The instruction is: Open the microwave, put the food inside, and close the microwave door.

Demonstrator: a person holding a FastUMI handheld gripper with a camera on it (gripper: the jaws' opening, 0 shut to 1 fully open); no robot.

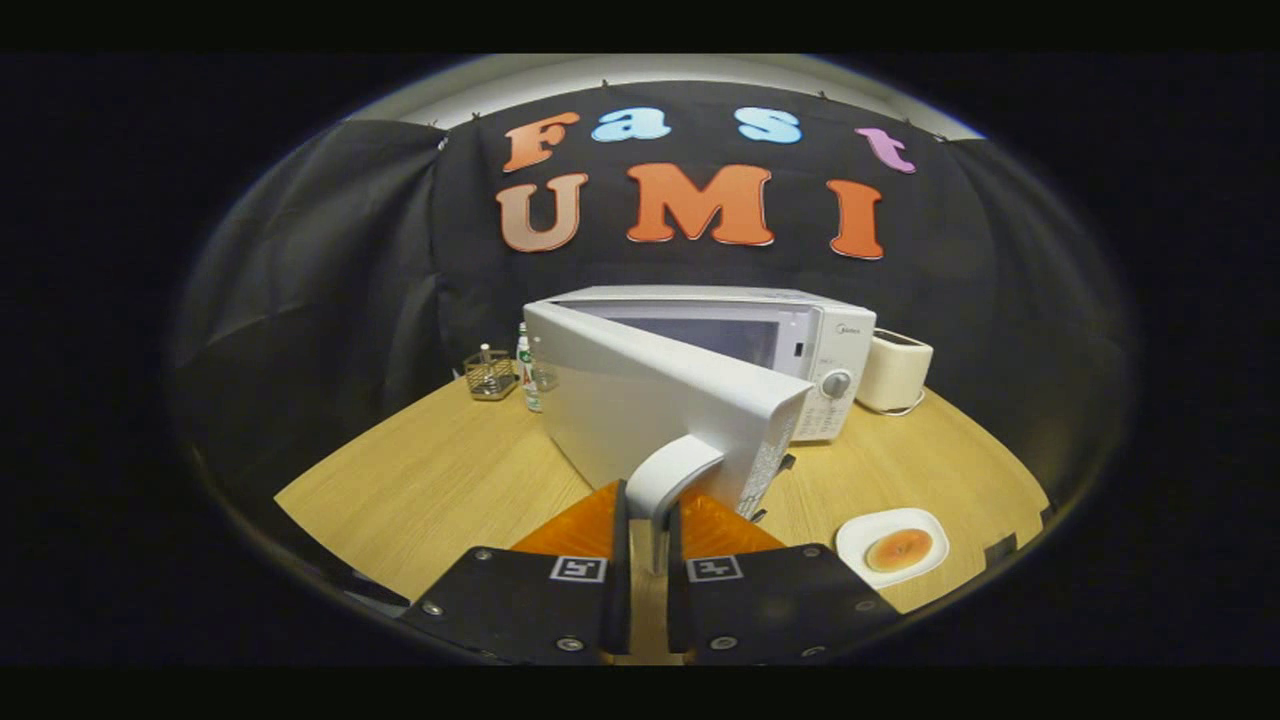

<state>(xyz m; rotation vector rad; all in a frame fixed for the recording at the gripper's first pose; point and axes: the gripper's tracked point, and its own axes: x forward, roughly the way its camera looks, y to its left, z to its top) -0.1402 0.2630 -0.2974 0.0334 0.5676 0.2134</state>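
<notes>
A white microwave [800,340] stands at the back of the wooden table [440,480]. Its door [640,400] is swung partly open toward me, hinged on the left. The door's white handle [668,478] runs down between my fingers, and my gripper [650,515] is shut on it. The food [898,549], a round orange-brown piece, lies on a small white plate [858,535] on the table, to the right of my fingers. The oven cavity [720,335] shows dimly behind the door.
A cream toaster [893,372] stands right of the microwave. Left of the door are a wire holder [490,375] and a small bottle [526,368]. Bare tabletop lies left of my fingers and ahead of the plate.
</notes>
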